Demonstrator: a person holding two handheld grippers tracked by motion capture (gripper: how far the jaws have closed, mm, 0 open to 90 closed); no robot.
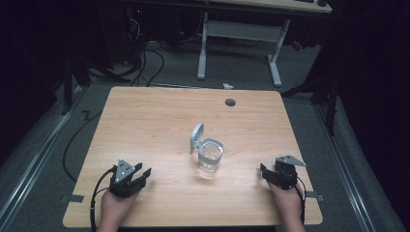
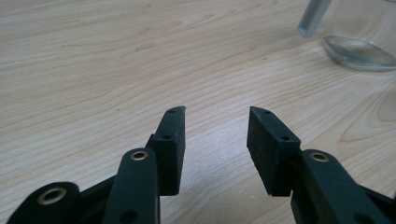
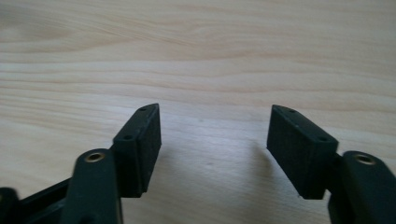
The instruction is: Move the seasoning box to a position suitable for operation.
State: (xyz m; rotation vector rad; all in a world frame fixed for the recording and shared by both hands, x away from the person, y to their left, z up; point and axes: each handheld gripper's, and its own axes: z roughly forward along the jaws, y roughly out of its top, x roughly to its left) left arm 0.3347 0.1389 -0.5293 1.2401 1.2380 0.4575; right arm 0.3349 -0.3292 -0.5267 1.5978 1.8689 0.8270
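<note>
Wooden table [image 1: 145, 125] — one glass jar [image 1: 211, 159], two gripper units apart-jawed.

Left gripper [image 1: 142, 172]: black two-jaw frame, grey three-cornered plate on top, black cable trailing; flat black pads [image 2: 171, 149] with small screw holes, brass-ringed pivots. Right gripper [image 1: 263, 170]: same build, plate, cable, pads [image 3: 140, 148]. Hands and forearms bare, no sleeves.
</note>
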